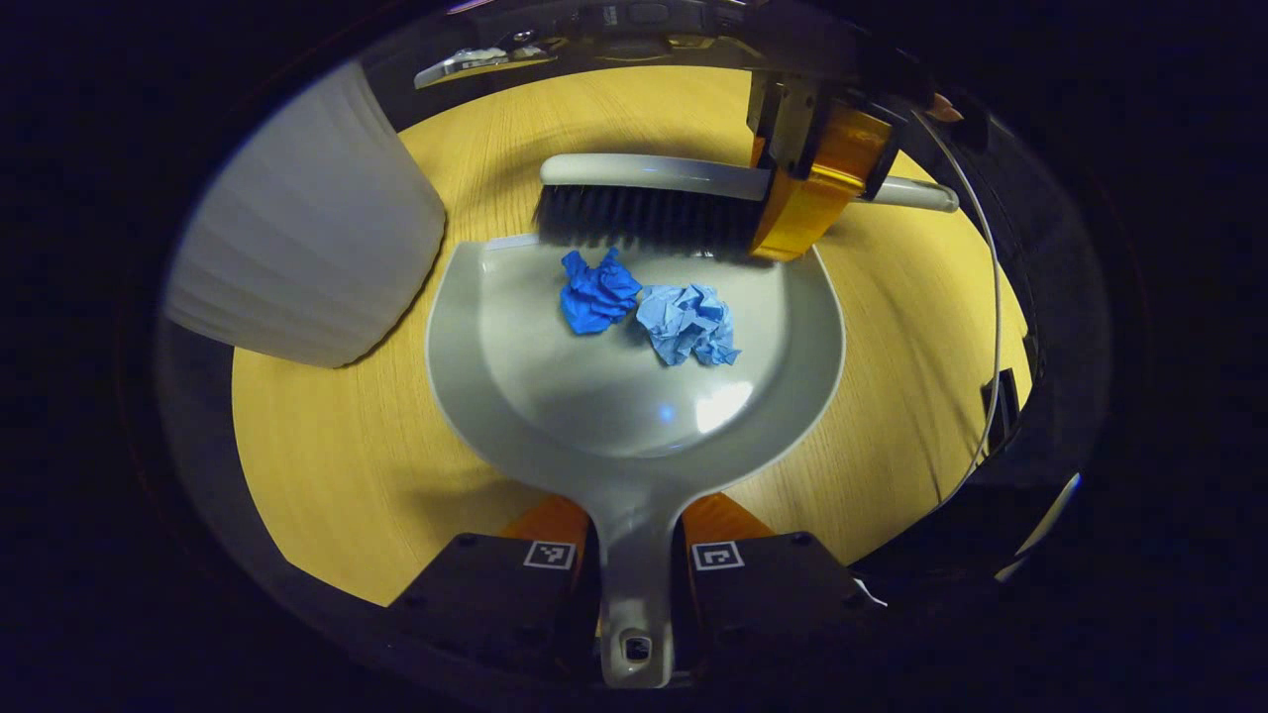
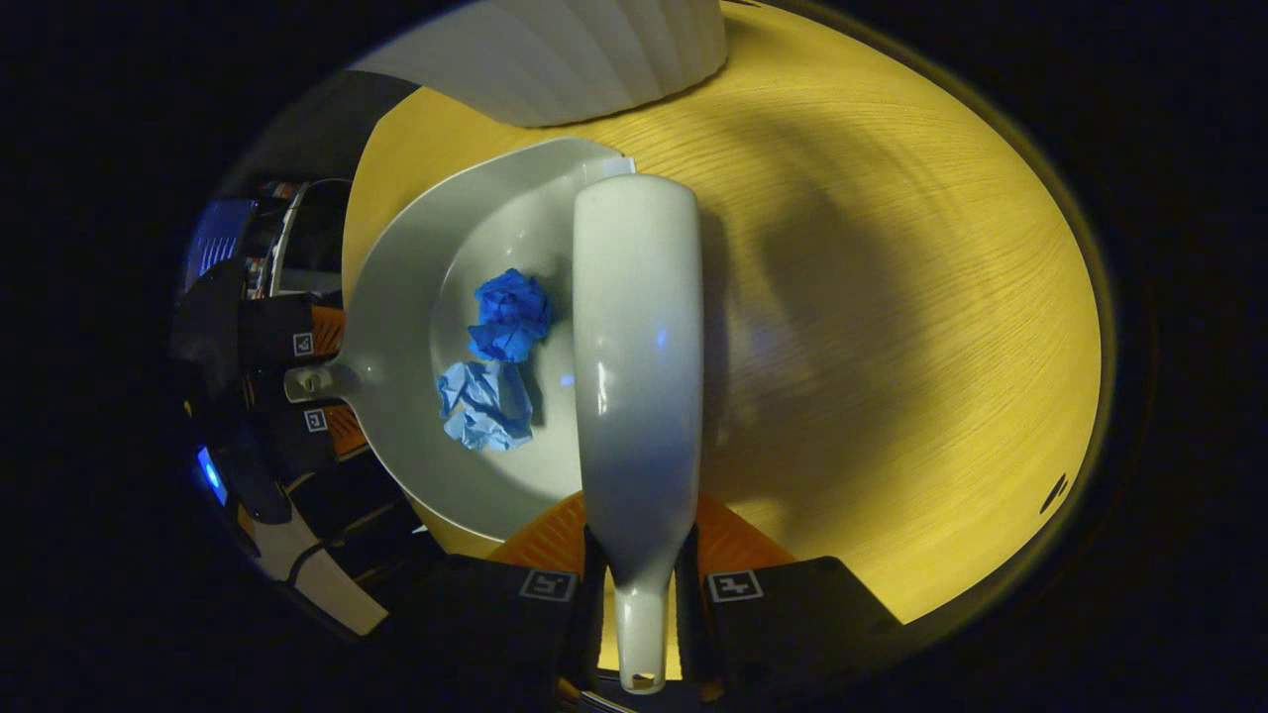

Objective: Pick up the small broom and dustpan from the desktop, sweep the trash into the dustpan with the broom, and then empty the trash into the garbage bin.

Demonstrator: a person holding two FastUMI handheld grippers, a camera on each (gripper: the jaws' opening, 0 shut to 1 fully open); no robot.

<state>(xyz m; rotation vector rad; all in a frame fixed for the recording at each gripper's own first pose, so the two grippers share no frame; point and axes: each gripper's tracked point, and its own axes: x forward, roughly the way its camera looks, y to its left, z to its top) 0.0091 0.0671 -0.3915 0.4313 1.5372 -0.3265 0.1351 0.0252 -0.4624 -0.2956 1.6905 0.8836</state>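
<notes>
Clamping the dustpan's handle (image 1: 626,584) between both fingers, the left gripper (image 1: 634,569) is holding the dustpan (image 1: 555,376) flat on the wooden desktop (image 1: 327,475), its open lip facing away toward the broom. Gripping in the same way, the right gripper (image 2: 639,594) is pinching the neck of the broom's handle (image 2: 639,604), and in the left gripper view that same gripper (image 1: 802,188) is showing at the far side with the broom (image 1: 654,193) lying crosswise at the pan's lip, its dark bristles (image 1: 644,218) touching the front edge. Lying inside the pan are the two bits of trash, a dark blue paper wad (image 1: 597,292) and a pale blue paper wad (image 1: 688,325), just beside each other and a little way in from the lip. Standing on the desktop just beside the pan's left front corner is the white ribbed garbage bin (image 1: 297,238); its mouth is out of the frame. By this look the sweeping is finishing, since no trash is showing on the bare wood, and the emptying step is not yet begun. Next, the left hand is probably needing to tip the pan back slightly so the wads are rolling toward the handle, then lifting it level over the bin's rim and tilting it to pour; the broom may be staying at the lip as a guard, then clearing off.
</notes>
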